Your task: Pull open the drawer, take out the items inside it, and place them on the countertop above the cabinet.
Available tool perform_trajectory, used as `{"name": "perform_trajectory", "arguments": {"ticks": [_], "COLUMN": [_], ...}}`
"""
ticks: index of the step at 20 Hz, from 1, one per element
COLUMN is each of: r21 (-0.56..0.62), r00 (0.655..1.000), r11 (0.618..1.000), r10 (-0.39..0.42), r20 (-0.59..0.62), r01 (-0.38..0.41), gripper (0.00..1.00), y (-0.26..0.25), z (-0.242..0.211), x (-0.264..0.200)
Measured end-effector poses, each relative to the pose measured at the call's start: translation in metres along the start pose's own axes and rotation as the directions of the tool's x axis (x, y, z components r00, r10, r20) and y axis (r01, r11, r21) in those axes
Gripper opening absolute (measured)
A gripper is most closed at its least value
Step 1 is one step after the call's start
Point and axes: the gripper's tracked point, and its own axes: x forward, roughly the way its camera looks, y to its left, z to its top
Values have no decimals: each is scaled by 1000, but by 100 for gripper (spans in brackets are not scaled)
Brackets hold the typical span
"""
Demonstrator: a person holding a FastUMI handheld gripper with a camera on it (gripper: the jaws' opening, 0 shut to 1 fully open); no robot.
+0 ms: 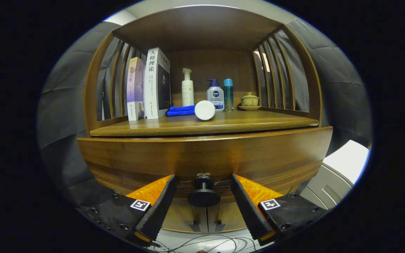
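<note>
A wooden drawer front [202, 154] fills the space just ahead of me, under the cabinet's countertop [202, 124]. Its dark round knob [204, 194] sits between my two fingers, a little short of their tips. My gripper [203, 180] stands open, with a clear gap on each side of the knob; neither finger touches it. The drawer looks shut or nearly so, and its inside is hidden.
On the countertop stand two books [149, 86], a folded blue cloth [181, 110], a white round lid [205, 110], three bottles [215, 95] and a small lidded cup [249, 101]. Slatted wooden sides close in the shelf. A white box [343, 165] lies low to the right.
</note>
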Motion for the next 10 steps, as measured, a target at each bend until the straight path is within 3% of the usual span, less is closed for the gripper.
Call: {"name": "perform_trajectory", "arguments": {"ticks": [5, 10], "r21": [-23, -47], "r00": [1000, 999], "r11": [1000, 999], "r10": [-5, -3], "r20": [-11, -38], "r01": [4, 1], "gripper": [98, 98], "y": [0, -3], "z": [4, 3], "x": [24, 19]}}
